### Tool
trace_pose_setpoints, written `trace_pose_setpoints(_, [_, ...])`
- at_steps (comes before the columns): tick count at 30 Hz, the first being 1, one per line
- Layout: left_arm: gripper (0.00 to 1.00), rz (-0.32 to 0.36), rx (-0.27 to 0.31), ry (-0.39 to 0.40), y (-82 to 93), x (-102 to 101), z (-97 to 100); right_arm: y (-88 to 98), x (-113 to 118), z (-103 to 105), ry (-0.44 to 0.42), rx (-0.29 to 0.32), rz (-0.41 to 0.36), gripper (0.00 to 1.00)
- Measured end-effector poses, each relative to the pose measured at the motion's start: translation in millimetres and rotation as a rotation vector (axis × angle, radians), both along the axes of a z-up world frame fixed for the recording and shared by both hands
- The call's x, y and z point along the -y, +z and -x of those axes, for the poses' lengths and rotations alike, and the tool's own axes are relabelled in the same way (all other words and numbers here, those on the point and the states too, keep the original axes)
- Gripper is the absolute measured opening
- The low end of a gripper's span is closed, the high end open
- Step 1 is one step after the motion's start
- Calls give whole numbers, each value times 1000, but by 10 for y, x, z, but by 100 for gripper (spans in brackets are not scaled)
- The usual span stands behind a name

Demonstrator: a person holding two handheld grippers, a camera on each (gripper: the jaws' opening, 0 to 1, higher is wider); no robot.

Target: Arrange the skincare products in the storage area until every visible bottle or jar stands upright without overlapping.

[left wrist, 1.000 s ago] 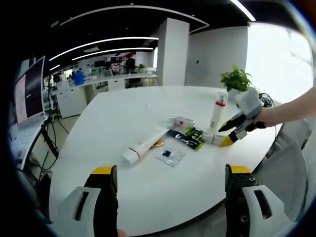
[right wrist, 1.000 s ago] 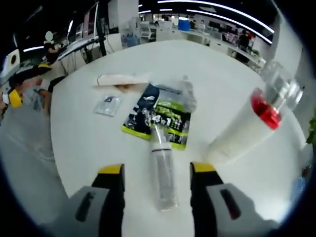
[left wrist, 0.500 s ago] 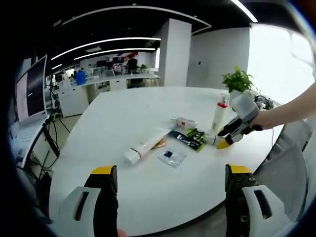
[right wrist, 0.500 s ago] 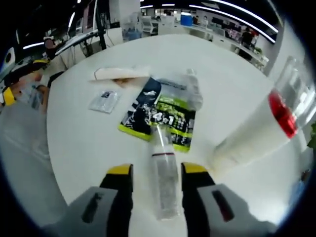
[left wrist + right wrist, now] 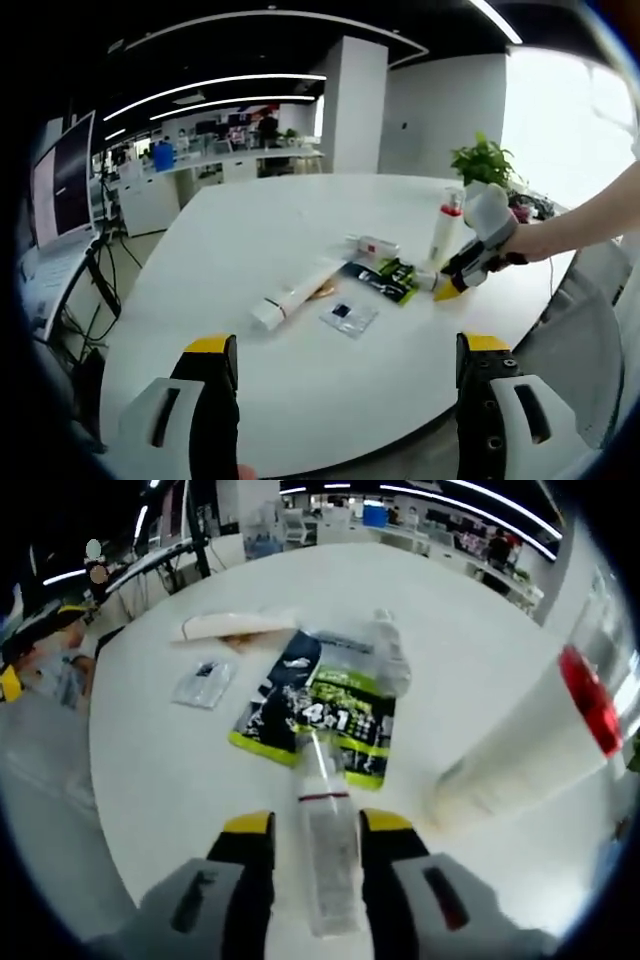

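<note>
The right gripper (image 5: 314, 825) pinched a clear tube (image 5: 325, 855) lying flat between its jaws, tip towards a green-black sachet (image 5: 330, 720) ahead; a red-banded white bottle (image 5: 530, 745) stood to its right. The left gripper (image 5: 345, 345) hung spread above the white table's (image 5: 230, 240) near edge.

Beside my right gripper (image 5: 312, 830) a tall white bottle with a red band (image 5: 530, 742) stands close; bare white counter (image 5: 170, 770) lies open on the other side.

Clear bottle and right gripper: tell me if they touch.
Touching. In the right gripper view both jaws press the sides of the lying clear bottle; right gripper.
</note>
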State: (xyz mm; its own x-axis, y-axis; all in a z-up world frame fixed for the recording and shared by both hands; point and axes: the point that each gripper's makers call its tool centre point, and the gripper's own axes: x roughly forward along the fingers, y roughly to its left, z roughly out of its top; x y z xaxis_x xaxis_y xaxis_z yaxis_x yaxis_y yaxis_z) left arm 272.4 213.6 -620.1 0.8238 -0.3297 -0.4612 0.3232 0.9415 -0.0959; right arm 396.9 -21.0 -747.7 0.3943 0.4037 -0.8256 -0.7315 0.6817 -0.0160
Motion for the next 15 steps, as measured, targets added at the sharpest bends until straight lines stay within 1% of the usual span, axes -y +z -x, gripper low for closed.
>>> trace_pose_setpoints(1, [88, 0, -1, 1, -1, -2, -1, 3, 3, -3, -1, 1, 1, 29])
trace_pose_setpoints(3, [88, 2, 0, 2, 0, -4, -4, 6, 12, -15, -10, -2, 0, 22])
trace_pose_setpoints(10, [88, 4, 0, 7, 0, -14, -9, -2, 17, -27, -2, 5, 6, 22])
trace_pose_setpoints(15, [88, 5, 2, 7, 4, -13, -9, 3, 33, -40, -20, 17, 9, 21])
